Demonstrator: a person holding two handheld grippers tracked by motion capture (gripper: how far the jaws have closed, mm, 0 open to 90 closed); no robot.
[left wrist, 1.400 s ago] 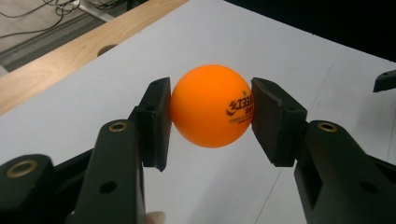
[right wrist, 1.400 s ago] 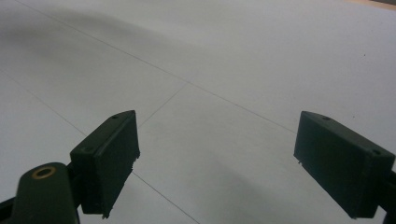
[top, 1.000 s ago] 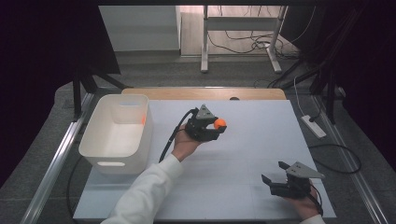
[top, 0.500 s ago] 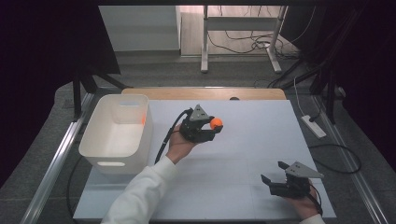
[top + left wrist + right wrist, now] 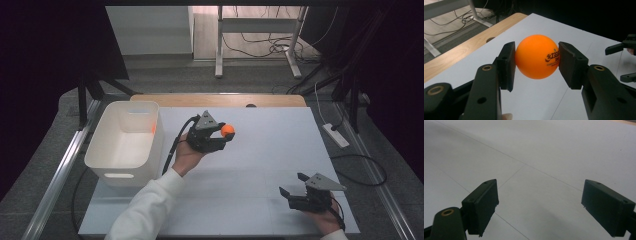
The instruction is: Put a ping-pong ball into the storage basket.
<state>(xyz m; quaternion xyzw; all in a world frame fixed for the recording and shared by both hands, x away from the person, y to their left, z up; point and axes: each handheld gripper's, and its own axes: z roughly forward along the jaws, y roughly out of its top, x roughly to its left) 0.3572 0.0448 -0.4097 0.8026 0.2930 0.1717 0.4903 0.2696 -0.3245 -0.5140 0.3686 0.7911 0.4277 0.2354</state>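
An orange ping-pong ball (image 5: pixel 228 131) (image 5: pixel 537 56) with dark print on it is held off the white table (image 5: pixel 270 150). My left gripper (image 5: pixel 226 135) (image 5: pixel 536 63) is shut on it, one black pad pressed to each side. It hangs over the table's middle, just right of the white bin (image 5: pixel 125 142). Near the front right corner my right gripper (image 5: pixel 291 185) (image 5: pixel 539 207) stands open, jaws wide apart above bare white tabletop with nothing between them.
The white bin stands on the table's left side, its inside bare where visible. A wooden strip (image 5: pixel 220 100) runs along the far edge. Cables and a power strip (image 5: pixel 336 135) lie on the floor to the right, a metal desk frame (image 5: pixel 257 35) beyond.
My left gripper has carried the ball a little to the left, toward the bin, and slightly up. The right gripper has stayed where it was.
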